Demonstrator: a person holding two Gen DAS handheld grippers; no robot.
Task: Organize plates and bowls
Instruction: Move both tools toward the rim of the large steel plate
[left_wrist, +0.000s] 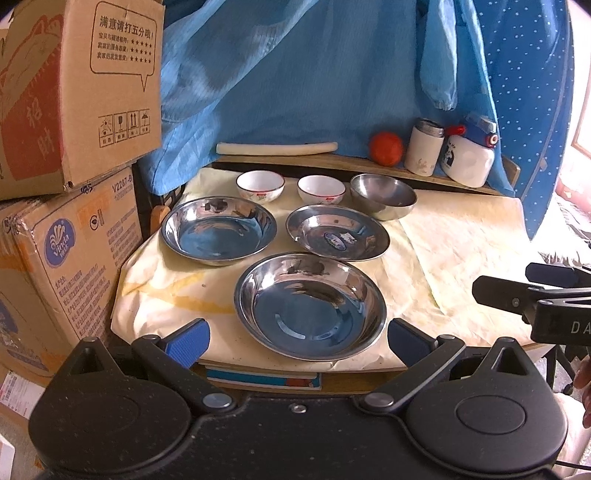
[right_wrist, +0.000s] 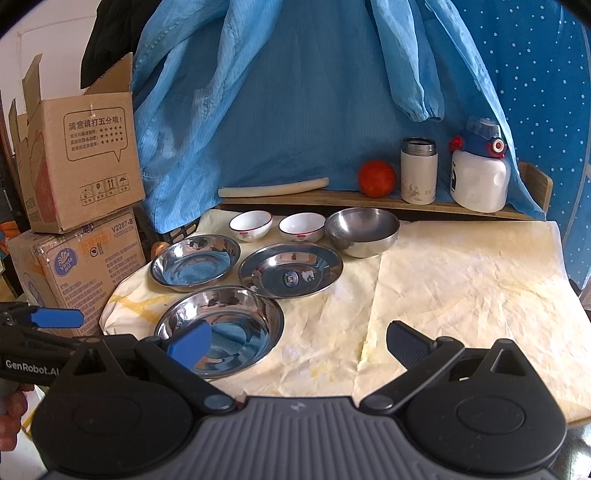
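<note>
Left claw (left_wrist: 298, 338) and right claw (right_wrist: 299, 341) — both spread wide, holding nothing.

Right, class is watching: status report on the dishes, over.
Both tools open, empty. Three steel plates, three bowls unstacked. Nothing blocking.

Left gripper (left_wrist: 297, 334): black housing, fine speckle. 2 round black discs, 1 each side of the central silver screw (left_wrist: 297, 408). 2 more silver pivot bolts flank that screw. Angular black link arms run forward from the bolts to 2 ribbed blue pads (left_wrist: 188, 338).

Right gripper (right_wrist: 298, 341): same black discs and links, but a grey ribbed centre panel (right_wrist: 295, 424) between the discs. Pads blue, ribbed.

Left gripper's side, seen from the right wrist camera: white lettering "GenRobot.AI" (right_wrist: 31, 363) on black.
</note>
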